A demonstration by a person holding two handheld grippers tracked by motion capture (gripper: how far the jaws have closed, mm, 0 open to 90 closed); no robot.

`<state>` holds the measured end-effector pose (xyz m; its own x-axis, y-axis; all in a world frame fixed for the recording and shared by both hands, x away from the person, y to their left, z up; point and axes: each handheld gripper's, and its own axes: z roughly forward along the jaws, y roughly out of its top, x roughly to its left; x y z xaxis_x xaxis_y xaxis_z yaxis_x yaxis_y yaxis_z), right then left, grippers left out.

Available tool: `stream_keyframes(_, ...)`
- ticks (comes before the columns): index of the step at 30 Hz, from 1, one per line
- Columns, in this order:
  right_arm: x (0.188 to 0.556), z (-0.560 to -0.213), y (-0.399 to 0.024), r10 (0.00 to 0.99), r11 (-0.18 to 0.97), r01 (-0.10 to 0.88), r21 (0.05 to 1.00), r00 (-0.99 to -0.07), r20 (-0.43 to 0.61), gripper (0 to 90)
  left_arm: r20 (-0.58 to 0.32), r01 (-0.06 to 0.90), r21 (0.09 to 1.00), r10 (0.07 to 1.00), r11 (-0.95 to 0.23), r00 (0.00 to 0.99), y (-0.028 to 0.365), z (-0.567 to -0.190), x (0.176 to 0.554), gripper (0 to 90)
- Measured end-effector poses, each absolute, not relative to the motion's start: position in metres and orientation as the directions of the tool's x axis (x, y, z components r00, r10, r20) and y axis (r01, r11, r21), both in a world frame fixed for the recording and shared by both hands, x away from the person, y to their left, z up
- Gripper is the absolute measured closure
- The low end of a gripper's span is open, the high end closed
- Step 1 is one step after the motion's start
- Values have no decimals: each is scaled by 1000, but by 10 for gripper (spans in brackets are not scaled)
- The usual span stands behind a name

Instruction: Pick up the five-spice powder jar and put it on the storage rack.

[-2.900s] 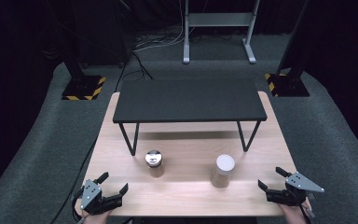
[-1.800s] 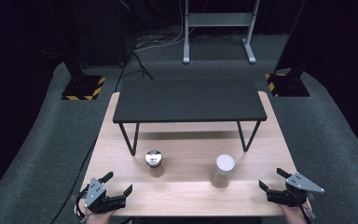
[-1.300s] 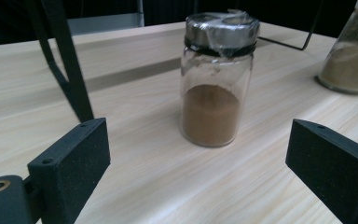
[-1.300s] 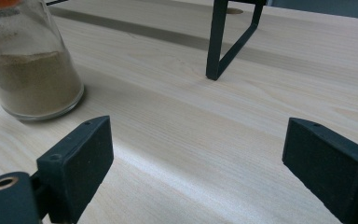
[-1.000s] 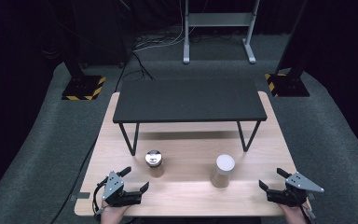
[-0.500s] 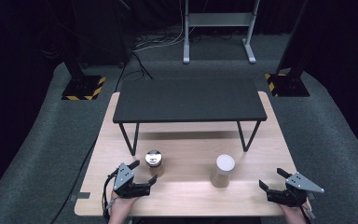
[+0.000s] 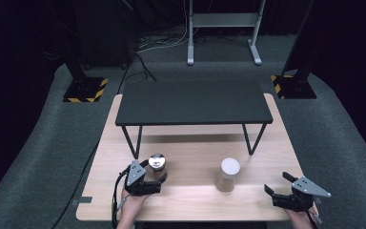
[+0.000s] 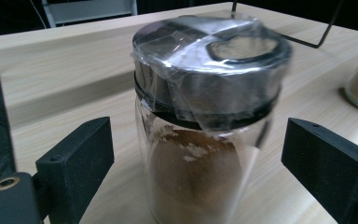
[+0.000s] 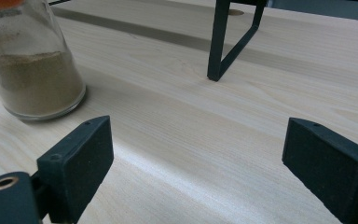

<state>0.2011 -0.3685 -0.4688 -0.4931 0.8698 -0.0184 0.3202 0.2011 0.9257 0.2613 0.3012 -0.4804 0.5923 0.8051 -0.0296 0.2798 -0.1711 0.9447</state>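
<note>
Left gripper [image 7: 150, 181] spread wide around the foil-capped spice jar [image 8: 205, 126], lower centre-left of the table [image 7: 190, 157]. Best to centre it and clamp the glass below the cap. Right gripper [image 7: 282, 189] idles unclenched, empty, lower right.

This looks like a lab or recording studio set up for test work, not a home. A plain pale wooden table [image 7: 190, 157] stands alone on grey carpet [image 7: 52, 143], ringed by black curtains [image 7: 24, 38] that shut out everything else. Two dark stands rest on bases [image 7: 86, 89] edged with yellow-and-black hazard tape, one at each far corner. Loose cables [image 7: 147, 45] trail over the floor toward a grey metal frame [image 7: 223, 21] at the back. A bare black shelf on thin wire legs [image 7: 193, 102] sits on the table like a prop.
</note>
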Motion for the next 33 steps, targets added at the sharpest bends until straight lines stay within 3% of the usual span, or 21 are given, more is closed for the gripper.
stream_keyframes(8,201,-469,-369,869,203,320,925,-494,-20,76,-63,290,948,816,-130,575,296,-485,269,152)
stream_keyframes(14,201,-469,-369,869,202,321,925,-494,-18,77,-44,269,953,817,-137,575,291,-486,270,302)
stream_keyframes(24,201,-469,-369,870,200,321,926,-494,-17,77,-47,282,948,814,-145,579,290,-477,270,310)
stream_keyframes(33,201,-469,-368,869,201,321,925,-494,-18,77,-41,221,968,795,-118,606,295,-459,264,311)
